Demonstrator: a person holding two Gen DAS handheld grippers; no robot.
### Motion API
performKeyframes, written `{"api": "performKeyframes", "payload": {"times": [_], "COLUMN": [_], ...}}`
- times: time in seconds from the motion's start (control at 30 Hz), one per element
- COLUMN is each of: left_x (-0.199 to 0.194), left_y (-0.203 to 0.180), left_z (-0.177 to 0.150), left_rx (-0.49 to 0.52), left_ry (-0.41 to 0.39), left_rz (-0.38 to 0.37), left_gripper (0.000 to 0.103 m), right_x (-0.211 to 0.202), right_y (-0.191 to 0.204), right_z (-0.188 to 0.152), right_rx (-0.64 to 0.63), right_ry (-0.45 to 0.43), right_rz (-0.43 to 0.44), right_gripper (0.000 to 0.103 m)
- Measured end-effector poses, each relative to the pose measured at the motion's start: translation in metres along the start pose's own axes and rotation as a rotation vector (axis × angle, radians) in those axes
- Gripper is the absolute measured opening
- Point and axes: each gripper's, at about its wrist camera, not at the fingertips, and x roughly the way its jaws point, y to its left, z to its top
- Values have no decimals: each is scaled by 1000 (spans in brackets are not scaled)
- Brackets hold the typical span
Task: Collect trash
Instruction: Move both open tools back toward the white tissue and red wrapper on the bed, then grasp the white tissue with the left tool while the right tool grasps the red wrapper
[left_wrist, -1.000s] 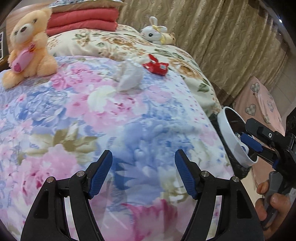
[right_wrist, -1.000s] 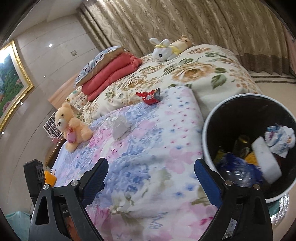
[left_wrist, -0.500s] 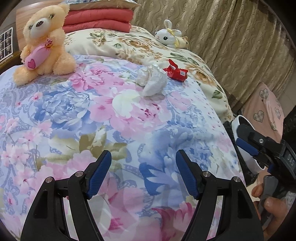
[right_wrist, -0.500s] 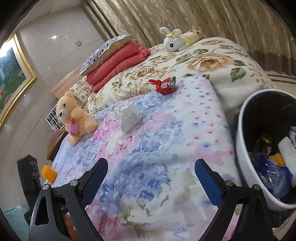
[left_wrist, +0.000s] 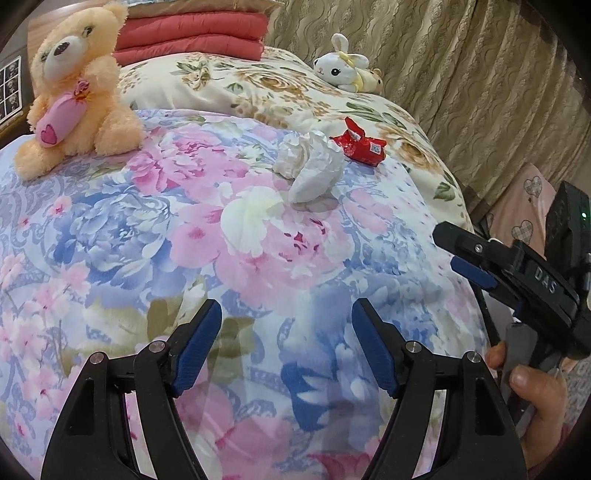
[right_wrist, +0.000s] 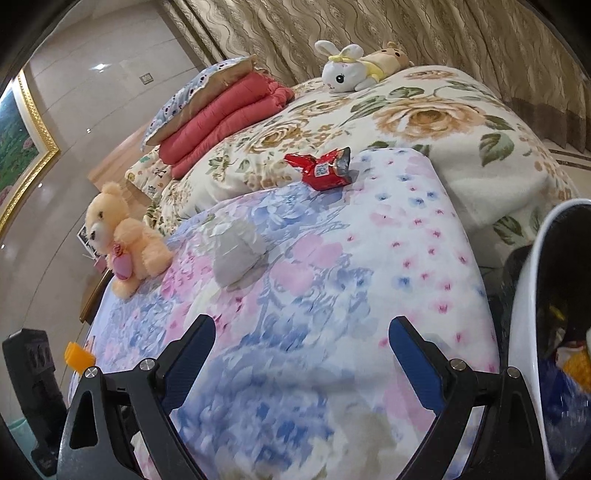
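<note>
Left gripper (left_wrist: 287, 334): jaws spread wide, nothing between them, held over the flowered quilt (left_wrist: 155, 236). Ahead of the jaws and slightly to their right lies a crumpled white tissue (left_wrist: 312, 168), resting on the quilt, well apart from the fingertips. Just beyond the tissue and a little further right sits a red wrapper (left_wrist: 360, 145), near the tissue; whether the two touch cannot be told from this view. Far ahead and left of the jaws, a teddy bear (left_wrist: 72, 88) sits upright on the quilt. A white plush rabbit (left_wrist: 341, 68) lies far ahead, past the wrapper.

Right gripper (right_wrist: 302, 339): jaws also spread wide and empty, above the same quilt. The tissue (right_wrist: 236, 254) lies ahead, nearer the left finger's side. The red wrapper (right_wrist: 325, 170) lies further ahead, roughly centred between the jaws, at the far edge of the quilt. The trash bin (right_wrist: 528, 321) stands just right of the right finger, beside the bed; its white rim and dark inside show, with some contents partly visible. The teddy bear (right_wrist: 122, 240) is ahead and left, beyond the left finger.

In the left wrist view the right gripper appears off to the right of the jaws, with the person's hand (left_wrist: 535, 398) on its handle.
</note>
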Motion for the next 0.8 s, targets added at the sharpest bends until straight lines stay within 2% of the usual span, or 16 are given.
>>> {"api": "performKeyframes", "payload": {"times": [0.37,0.8], "left_x": [26,58], "left_y": [-3,-6], "left_z": [32,68], "left_rx": [1,-19], "left_ry": [-5,-9], "left_rz": [-11,-39], "left_gripper": [75,77], "right_x": [38,80], "right_y": [-6,-13], "right_z": [36,86], "right_rx": [-5,25], "right_ry": [10,-18], "right_rz": [-28,-47], "right_gripper": [96,96]}}
